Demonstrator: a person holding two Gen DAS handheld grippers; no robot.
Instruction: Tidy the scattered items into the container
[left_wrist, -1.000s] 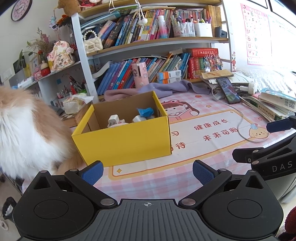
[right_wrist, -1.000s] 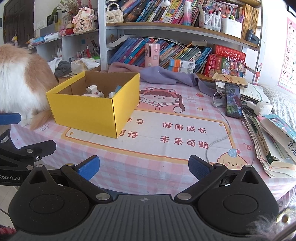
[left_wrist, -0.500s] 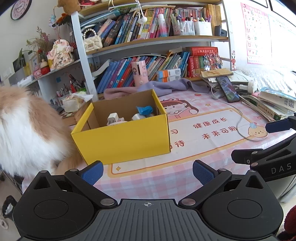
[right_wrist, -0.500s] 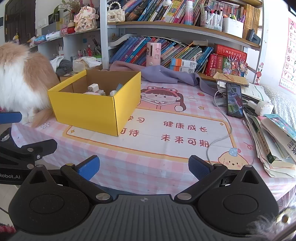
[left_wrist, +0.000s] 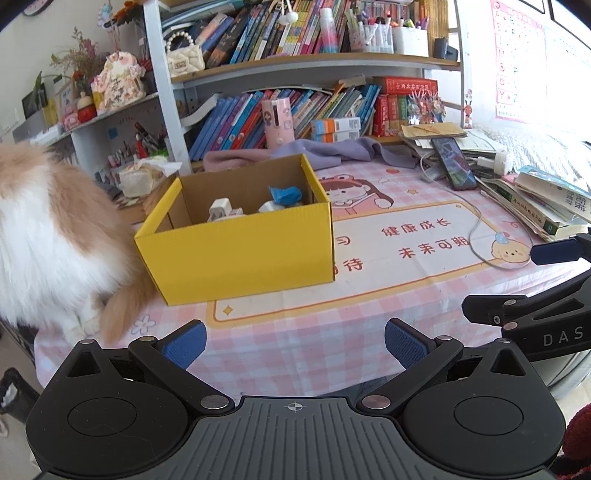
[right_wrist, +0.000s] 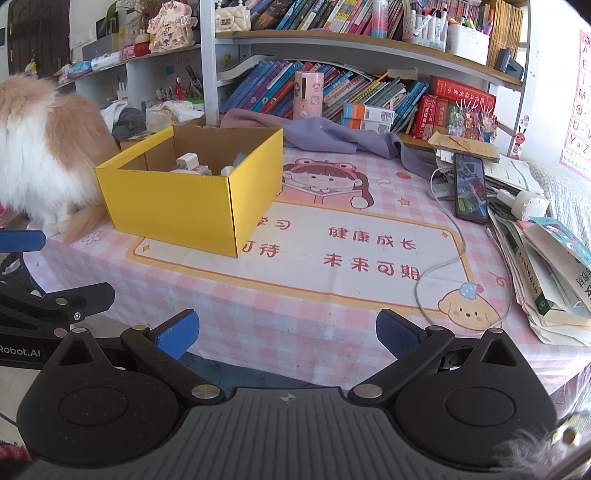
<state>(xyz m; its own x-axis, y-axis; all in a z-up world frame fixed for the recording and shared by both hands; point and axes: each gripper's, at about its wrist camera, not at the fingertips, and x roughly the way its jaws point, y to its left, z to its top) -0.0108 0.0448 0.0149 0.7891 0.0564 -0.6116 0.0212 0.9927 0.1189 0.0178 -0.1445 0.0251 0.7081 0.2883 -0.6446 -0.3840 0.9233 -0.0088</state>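
A yellow cardboard box stands on the pink checked tablecloth. Inside it lie a white charger plug, a crumpled blue item and other small white pieces. My left gripper hovers open over the table's near edge, well short of the box, with nothing between its fingers. My right gripper is open too, empty, at the near edge to the right of the box. Each gripper shows at the side of the other's view.
A fluffy orange and white cat sits against the box's left side. A phone, a white cable, a book stack and a purple cloth lie to the right and behind. Bookshelves stand at the back.
Both grippers have drawn back slightly from the table and stay open. The cat has shifted a little beside the box. The box and its contents have not moved.
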